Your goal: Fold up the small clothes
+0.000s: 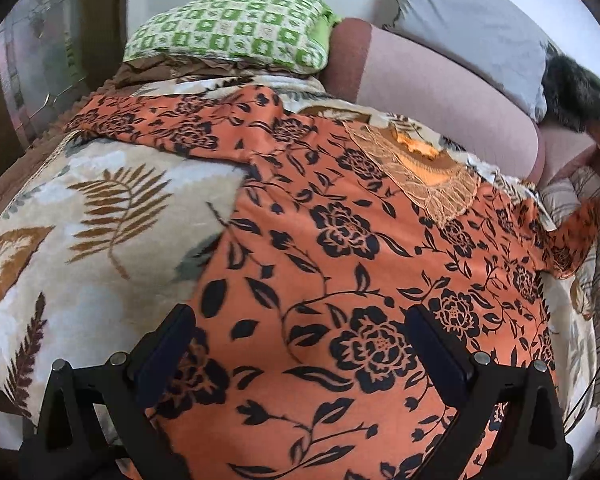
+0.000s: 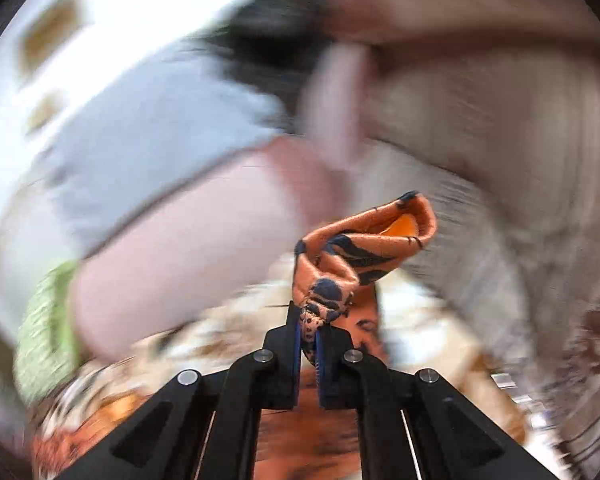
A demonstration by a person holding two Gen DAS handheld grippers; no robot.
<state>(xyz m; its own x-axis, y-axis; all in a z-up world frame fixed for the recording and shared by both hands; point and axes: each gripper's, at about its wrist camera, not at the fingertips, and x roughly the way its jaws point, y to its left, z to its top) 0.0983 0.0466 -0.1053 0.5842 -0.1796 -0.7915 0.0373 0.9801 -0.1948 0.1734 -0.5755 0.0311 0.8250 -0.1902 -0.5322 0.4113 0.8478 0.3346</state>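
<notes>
The orange floral garment point(image 1: 340, 248) lies spread over a leaf-print blanket point(image 1: 80, 216) on what looks like a bed or sofa. Its one sleeve stretches toward the upper left, below a green checked pillow point(image 1: 228, 32); its lace-trimmed neckline point(image 1: 424, 172) points toward a pink bolster point(image 1: 440, 88) and a grey pillow point(image 1: 472, 24); its other sleeve point(image 1: 576, 236) is raised at the far right edge.

The left tool point(image 1: 296, 320) hangs just above the garment's lower body with its jaws spread wide and nothing between them; the cloth fills the gap beneath and passes under both fingers point(image 1: 168, 344).

In the right wrist view, the right tool point(image 2: 309, 332) is clamped tight on a bunched fold of the same orange fabric point(image 2: 364, 240), which stands up from the fingertips and curls over to the right. The surroundings there are heavily smeared, so the lifted part is probably a sleeve end, though I cannot be sure.
</notes>
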